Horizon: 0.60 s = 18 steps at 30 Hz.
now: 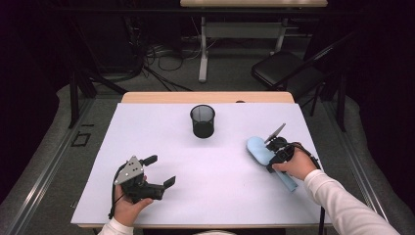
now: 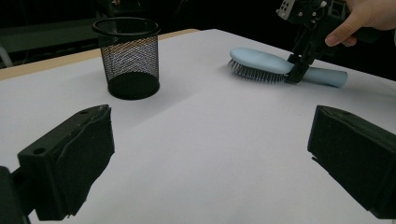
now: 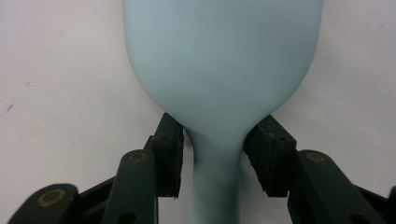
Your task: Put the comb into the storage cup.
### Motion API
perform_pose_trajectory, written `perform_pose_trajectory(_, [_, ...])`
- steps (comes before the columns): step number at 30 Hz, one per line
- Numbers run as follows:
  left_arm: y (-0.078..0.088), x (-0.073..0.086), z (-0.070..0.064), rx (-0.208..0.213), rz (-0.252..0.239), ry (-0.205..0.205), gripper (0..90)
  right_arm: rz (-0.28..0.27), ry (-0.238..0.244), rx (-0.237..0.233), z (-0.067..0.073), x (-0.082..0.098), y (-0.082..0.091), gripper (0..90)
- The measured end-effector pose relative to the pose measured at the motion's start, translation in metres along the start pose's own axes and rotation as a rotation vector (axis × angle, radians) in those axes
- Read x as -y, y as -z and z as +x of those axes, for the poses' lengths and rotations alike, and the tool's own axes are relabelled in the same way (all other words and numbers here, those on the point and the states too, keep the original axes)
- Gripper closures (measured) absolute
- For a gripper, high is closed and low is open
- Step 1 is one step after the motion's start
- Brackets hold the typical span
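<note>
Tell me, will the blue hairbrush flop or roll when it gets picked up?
Probably neither. The hairbrush looks like stiff, smooth plastic, so it could slip a little. The right gripper straddles its narrow neck, so the wide head may dip. Bristles down, it looks unlikely to roll.

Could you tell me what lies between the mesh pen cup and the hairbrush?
Nothing: bare white table cover separates the mesh pen cup from the light blue hairbrush, seen in the high view.

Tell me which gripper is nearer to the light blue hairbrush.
Right. The right gripper straddles the hairbrush at its neck, one jaw on each side. The left gripper rests far across the table near the front edge, jaws open, nothing between them.
</note>
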<state>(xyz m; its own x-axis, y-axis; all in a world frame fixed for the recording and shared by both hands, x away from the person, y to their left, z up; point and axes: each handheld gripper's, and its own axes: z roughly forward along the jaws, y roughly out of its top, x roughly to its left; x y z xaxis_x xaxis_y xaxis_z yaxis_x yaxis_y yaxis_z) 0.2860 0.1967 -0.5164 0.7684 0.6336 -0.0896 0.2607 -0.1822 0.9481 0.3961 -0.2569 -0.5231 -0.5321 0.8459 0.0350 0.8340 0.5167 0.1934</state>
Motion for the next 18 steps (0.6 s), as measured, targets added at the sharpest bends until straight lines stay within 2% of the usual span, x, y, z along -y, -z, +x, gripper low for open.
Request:
perform_pose_trajectory(5, [0.0003, 0.0, 0.0001, -0.003, 0.002, 0.001, 0.6, 0.041, 0.021, 0.014, -0.0006, -0.0008, 0.0007, 60.5])
perform_pose_trajectory(6, [0.0003, 0.0, 0.0002, -0.003, 0.001, 0.001, 0.6, 0.042, 0.022, 0.014, -0.0005, -0.0007, 0.0004, 61.0])
perform_pose_trajectory(7, [0.0003, 0.0, 0.0001, -0.003, 0.001, 0.0, 0.7, 0.018, 0.007, 0.004, 0.0002, 0.0003, -0.0017, 61.4])
perform_pose_trajectory(8, [0.0003, 0.0, 0.0001, -0.002, 0.002, 0.0, 0.6, 0.023, -0.004, 0.004, 0.0012, 0.0005, -0.0016, 61.8])
perform_pose_trajectory(9, [0.0003, 0.0, 0.0, -0.002, 0.002, 0.0, 0.6, 0.018, 0.017, 0.005, 0.0, 0.0003, -0.0022, 62.0])
perform_pose_trajectory(14, [0.0002, -0.0001, 0.0, -0.003, 0.003, -0.001, 0.6, 0.045, 0.022, 0.016, 0.0005, -0.0003, -0.0005, 62.6])
perform_pose_trajectory(18, [0.0003, 0.0, 0.0001, -0.003, 0.002, 0.0, 0.6, 0.037, 0.024, 0.017, 0.0006, 0.0004, -0.0012, 63.3])
